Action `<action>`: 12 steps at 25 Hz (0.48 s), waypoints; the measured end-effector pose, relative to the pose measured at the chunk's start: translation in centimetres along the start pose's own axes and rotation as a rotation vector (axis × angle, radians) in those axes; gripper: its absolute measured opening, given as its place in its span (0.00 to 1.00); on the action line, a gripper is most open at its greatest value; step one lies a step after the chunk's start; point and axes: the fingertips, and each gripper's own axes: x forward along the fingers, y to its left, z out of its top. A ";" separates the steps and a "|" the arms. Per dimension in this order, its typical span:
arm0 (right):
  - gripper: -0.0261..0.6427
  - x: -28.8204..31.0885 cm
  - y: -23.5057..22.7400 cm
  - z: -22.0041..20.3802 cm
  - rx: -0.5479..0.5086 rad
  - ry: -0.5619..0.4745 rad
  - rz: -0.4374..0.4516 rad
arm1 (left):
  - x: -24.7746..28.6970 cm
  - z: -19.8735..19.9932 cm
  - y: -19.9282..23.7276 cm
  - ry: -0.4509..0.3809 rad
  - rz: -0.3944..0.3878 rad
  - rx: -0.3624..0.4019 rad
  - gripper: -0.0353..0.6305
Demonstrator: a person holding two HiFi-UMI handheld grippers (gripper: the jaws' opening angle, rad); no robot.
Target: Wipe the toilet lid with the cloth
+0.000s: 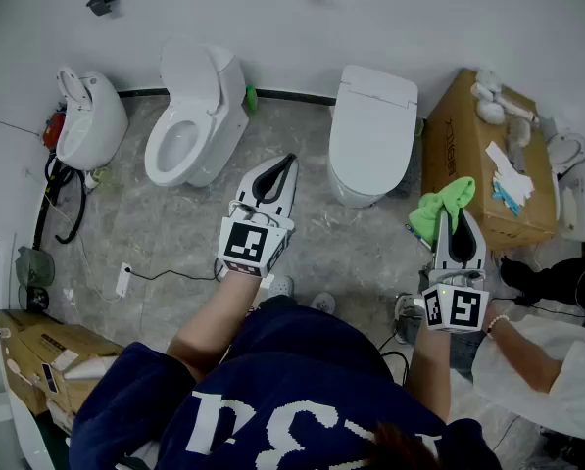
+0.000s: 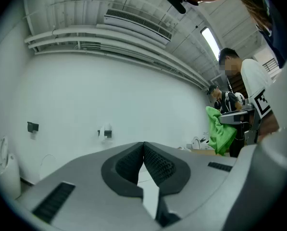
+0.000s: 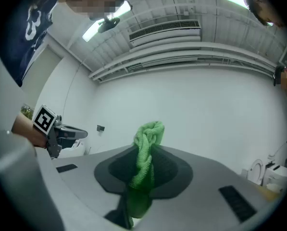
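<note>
A white toilet with its lid (image 1: 372, 123) down stands against the far wall, right of centre in the head view. My right gripper (image 1: 463, 216) is shut on a green cloth (image 1: 442, 210), held in the air to the right of that toilet, near the cardboard box. In the right gripper view the cloth (image 3: 145, 160) is pinched between the jaws and sticks up past them. My left gripper (image 1: 286, 162) is shut with nothing in it and hovers over the floor between the two toilets. Its jaws (image 2: 143, 148) meet at the tips.
A second toilet (image 1: 196, 116) with its seat open stands left of centre, and a urinal (image 1: 88, 117) further left. A cardboard box (image 1: 478, 155) with small items on top sits at the right. Another person (image 1: 552, 355) is at the lower right. Cables lie on the floor.
</note>
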 end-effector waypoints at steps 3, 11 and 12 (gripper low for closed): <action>0.17 0.0 -0.2 -0.2 -0.002 -0.002 0.004 | 0.4 -0.5 -0.4 0.005 -0.001 0.001 0.08; 0.17 -1.1 -2.6 -0.6 0.027 -0.013 -0.023 | 0.7 -1.0 -1.1 0.007 0.024 0.010 0.08; 0.17 -1.2 -3.1 -0.7 0.030 -0.013 -0.030 | 0.7 -1.0 -1.0 0.005 0.034 0.007 0.08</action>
